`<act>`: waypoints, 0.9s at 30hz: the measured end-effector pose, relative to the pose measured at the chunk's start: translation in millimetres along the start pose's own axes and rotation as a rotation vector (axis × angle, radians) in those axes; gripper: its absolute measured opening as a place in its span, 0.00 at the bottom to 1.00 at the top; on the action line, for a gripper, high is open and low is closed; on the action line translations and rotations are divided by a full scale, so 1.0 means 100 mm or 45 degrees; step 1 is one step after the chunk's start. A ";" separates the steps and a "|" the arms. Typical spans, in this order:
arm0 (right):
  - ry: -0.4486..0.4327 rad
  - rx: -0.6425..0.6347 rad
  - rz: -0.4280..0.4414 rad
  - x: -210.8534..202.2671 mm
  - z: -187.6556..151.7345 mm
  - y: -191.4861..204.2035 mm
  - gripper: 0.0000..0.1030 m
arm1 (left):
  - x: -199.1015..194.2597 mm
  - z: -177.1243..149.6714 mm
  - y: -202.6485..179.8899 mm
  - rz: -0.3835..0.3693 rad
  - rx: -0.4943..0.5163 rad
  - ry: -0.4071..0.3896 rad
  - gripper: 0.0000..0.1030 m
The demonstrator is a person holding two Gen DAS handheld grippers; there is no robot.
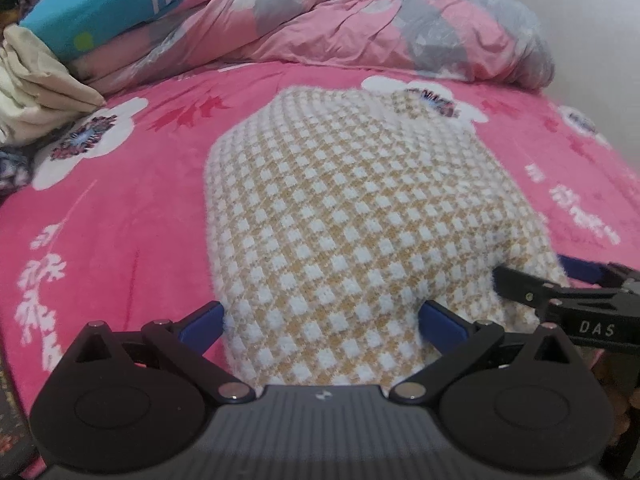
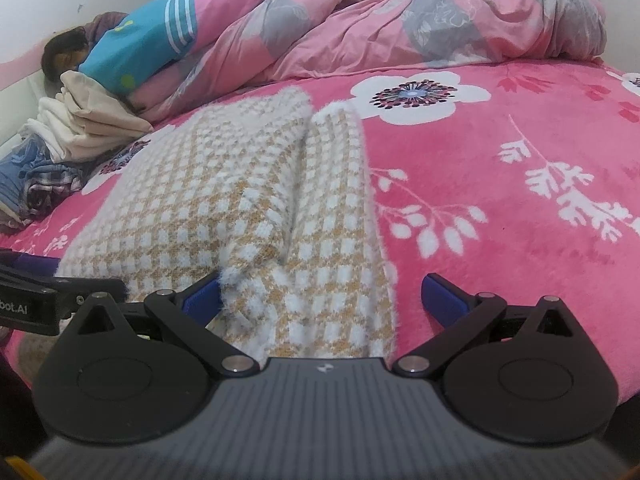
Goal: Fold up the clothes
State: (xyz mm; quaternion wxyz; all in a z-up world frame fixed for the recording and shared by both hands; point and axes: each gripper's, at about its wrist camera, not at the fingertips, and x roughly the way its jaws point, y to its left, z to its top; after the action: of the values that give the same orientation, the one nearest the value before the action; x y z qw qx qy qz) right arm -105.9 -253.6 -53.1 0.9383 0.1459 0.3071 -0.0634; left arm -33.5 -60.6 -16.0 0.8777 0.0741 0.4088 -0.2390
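At the near edge of the bed (image 1: 120, 208), both claws sit low over the hem of a checked yellow-and-white sweater (image 1: 340, 208), which lies spread on the pink flowered blanket with its length running away from the person. The left gripper (image 1: 322, 320) has its blue fingers spread wide on either side of the hem's left part, with knit between them but not pinched; the right gripper (image 2: 320, 300) is likewise wide, straddling the hem's right part, its left finger against the fabric and its right finger over bare blanket. That pairing looks suited to taking the hem at two corners so the cloth lifts evenly. From the right wrist view, a sleeve (image 2: 340, 184) lies folded lengthwise along the body, leaving a crease between them; whether the other side is tucked the same way I cannot tell. Further off on the left, a stack of clothes (image 2: 80, 132) rests by the bed's side, pale pieces over checked and blue ones. Beyond it lies a rumpled pink and grey quilt (image 1: 360, 20), with someone in a blue top (image 2: 136, 52) lying beside it. No basket or box shows.
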 end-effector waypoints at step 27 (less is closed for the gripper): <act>0.428 0.566 0.862 0.95 0.55 -0.64 0.92 | 0.82 0.07 1.05 -0.834 -0.550 0.072 1.00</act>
State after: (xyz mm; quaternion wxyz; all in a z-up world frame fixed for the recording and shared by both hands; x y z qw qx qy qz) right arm -11.9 -334.5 -82.4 0.7889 0.4449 0.3693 0.2080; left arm 66.6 -0.3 -80.0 0.7387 -0.2402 0.4757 -0.4128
